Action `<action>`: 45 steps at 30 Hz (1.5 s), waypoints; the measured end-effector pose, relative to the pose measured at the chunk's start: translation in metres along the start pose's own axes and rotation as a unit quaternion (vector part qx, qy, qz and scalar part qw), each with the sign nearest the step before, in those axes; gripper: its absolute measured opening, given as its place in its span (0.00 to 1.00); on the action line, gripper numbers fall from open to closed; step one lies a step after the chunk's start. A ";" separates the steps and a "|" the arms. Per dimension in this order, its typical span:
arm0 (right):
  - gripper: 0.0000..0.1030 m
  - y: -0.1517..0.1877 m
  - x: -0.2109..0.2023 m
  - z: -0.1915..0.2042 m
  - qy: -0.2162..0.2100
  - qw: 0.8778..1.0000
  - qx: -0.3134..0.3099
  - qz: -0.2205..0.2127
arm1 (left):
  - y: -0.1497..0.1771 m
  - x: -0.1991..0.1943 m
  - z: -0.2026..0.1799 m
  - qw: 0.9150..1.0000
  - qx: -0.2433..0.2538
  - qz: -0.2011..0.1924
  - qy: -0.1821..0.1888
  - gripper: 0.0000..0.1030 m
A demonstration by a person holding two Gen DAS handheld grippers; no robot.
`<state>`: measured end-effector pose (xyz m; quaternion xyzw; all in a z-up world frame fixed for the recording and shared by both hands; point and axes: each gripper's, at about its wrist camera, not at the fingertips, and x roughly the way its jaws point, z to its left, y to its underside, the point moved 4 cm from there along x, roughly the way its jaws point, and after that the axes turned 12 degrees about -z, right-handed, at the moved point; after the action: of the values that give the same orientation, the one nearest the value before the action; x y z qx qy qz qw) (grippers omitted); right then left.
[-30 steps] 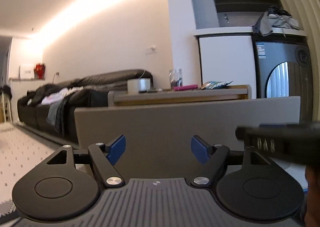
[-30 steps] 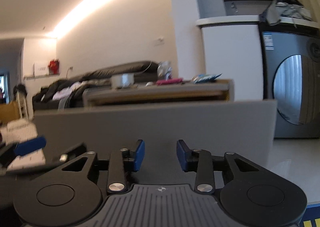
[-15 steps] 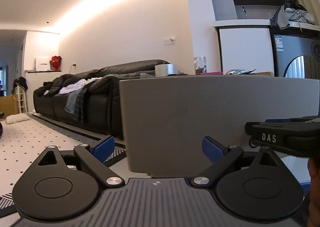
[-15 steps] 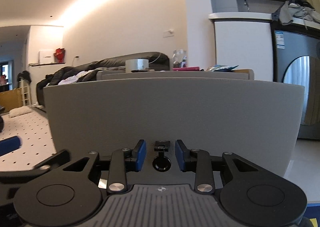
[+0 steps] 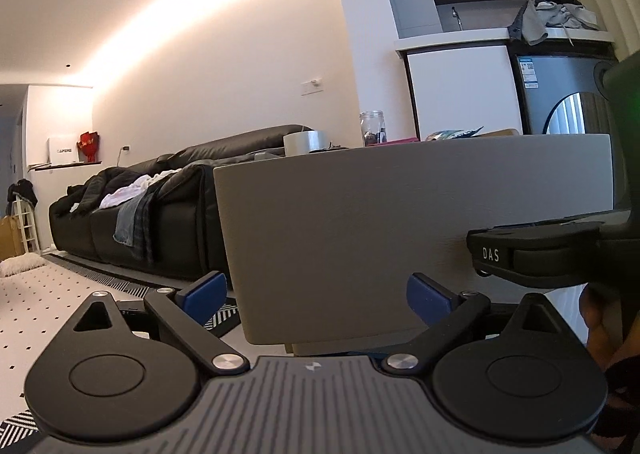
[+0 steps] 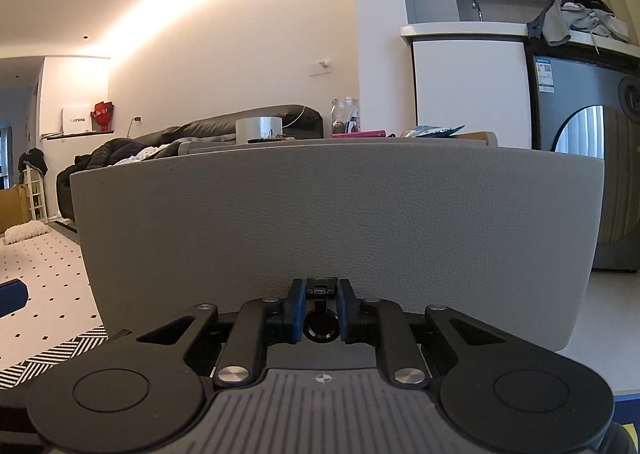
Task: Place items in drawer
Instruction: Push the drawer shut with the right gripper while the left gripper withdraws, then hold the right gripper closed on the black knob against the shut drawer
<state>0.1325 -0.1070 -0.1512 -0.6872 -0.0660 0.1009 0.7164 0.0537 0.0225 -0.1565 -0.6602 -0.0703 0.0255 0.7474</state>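
The right gripper [image 6: 319, 314] has its blue pads nearly together, closed on a small black ring pull [image 6: 319, 328] low on the grey drawer front [image 6: 336, 214], which fills the view straight ahead. The left gripper [image 5: 316, 294] is spread wide and holds nothing; the drawer front [image 5: 400, 238] stands just beyond its pads, its left edge close to the left pad. Both point level at the panel (a fingertip shows at the left view's right edge). Beyond the panel's top edge sit a tape roll [image 6: 259, 129] and a jar [image 6: 345, 115]
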 end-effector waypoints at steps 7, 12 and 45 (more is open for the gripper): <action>0.18 0.000 0.003 0.003 0.011 1.000 -0.001 0.001 | 0.002 -0.002 0.011 0.999 -0.043 0.005 0.012 0.96; 0.18 0.000 0.004 0.003 0.011 1.000 0.002 0.004 | 0.003 -0.002 0.020 0.998 -0.063 0.011 0.013 0.96; 0.19 -0.002 0.023 -0.002 0.001 1.000 0.009 0.012 | 0.004 0.009 0.033 0.997 -0.075 0.032 0.009 0.96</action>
<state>0.1555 -0.1035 -0.1506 -0.6818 -0.0565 0.1094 0.7211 0.0582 0.0568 -0.1560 -0.7164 -0.0438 0.0380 0.6953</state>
